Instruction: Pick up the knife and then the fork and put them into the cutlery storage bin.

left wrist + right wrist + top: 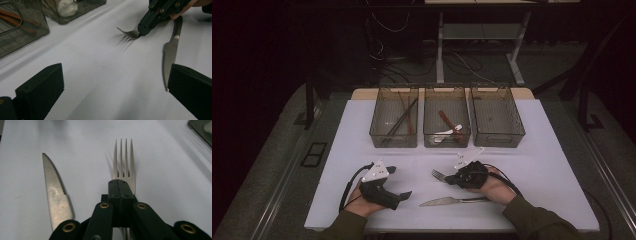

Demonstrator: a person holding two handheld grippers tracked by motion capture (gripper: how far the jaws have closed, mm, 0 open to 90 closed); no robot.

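- The right tongs [451,178] are clamped on a fork [123,160], beside a serrated knife [55,192] on the white counter [542,165].
- The left tongs [398,182] gape apart, empty.
- No writing is legible.

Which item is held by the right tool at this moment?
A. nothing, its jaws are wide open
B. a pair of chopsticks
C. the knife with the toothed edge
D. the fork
D. In the right gripper view the right tool has its jaws closed together on the neck of the fork, whose tines stick out past them, while the knife lies free on the table beside it.
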